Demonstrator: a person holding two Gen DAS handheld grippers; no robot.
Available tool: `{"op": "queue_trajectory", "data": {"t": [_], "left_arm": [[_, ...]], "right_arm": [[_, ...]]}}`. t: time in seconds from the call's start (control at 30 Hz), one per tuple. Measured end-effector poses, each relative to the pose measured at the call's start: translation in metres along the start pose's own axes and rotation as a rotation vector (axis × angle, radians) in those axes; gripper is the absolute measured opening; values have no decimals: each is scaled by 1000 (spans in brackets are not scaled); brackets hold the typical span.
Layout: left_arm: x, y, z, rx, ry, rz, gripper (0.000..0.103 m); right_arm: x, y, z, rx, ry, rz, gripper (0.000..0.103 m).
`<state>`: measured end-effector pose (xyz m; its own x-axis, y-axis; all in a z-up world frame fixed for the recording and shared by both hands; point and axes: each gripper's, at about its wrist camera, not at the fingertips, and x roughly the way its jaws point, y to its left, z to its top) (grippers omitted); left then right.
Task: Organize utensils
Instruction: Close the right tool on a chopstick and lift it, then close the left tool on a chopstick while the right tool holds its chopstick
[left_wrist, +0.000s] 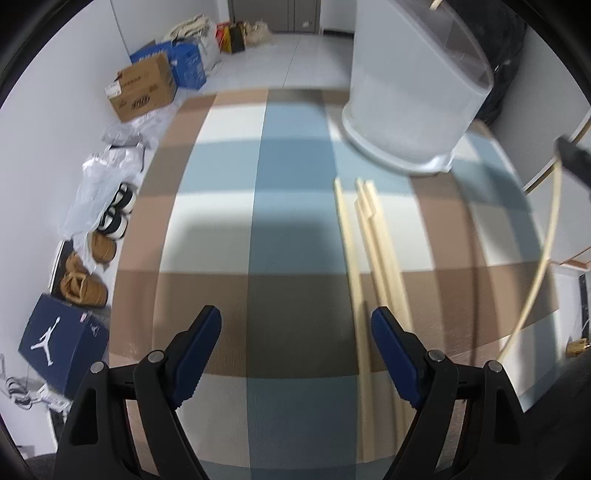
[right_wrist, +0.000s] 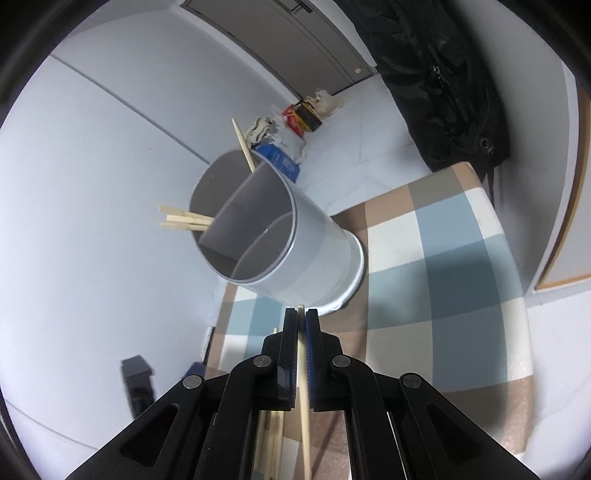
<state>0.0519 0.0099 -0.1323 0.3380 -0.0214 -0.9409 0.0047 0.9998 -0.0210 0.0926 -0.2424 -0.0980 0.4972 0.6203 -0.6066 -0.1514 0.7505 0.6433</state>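
Note:
Several pale wooden chopsticks (left_wrist: 369, 240) lie side by side on the checked tablecloth (left_wrist: 288, 206), just right of my left gripper (left_wrist: 295, 325). It hangs open above the cloth with nothing between its fingers. A grey divided utensil holder (left_wrist: 413, 92) stands at the back right. My right gripper (right_wrist: 301, 314) is shut on one chopstick (right_wrist: 304, 406), whose tip pokes out toward the holder (right_wrist: 288, 236). Several chopsticks (right_wrist: 184, 221) lean out of the holder's far compartment. In the left wrist view the right gripper's finger (left_wrist: 574, 158) shows at the right edge, and the held chopstick (left_wrist: 550, 240) hangs below it.
Cardboard boxes (left_wrist: 144, 88), plastic bags, shoes (left_wrist: 85, 284) and a blue shoe box (left_wrist: 62, 339) line the floor left of the table. A black bag (right_wrist: 443, 74) sits beyond the table's far end. The holder stands close to the table edge.

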Motion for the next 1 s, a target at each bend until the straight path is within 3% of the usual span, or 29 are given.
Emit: {"op": "queue_trajectory", "data": {"t": [0.27, 0.43, 0.8, 0.87, 1.0], "left_arm": [[5, -11, 7, 21, 14, 32, 80], [13, -4, 21, -29, 33, 19, 80], [25, -11, 49, 3, 64, 8, 77], [25, -12, 53, 13, 62, 5, 68], [22, -24, 58, 96, 60, -30, 31]], "right_arm": [[-17, -3, 4, 12, -16, 41, 3], [-26, -2, 6, 2, -38, 49, 3], [-33, -8, 15, -3, -45, 59, 3], [-33, -9, 16, 2, -47, 64, 3], [-33, -9, 19, 6, -52, 78, 3]]}}
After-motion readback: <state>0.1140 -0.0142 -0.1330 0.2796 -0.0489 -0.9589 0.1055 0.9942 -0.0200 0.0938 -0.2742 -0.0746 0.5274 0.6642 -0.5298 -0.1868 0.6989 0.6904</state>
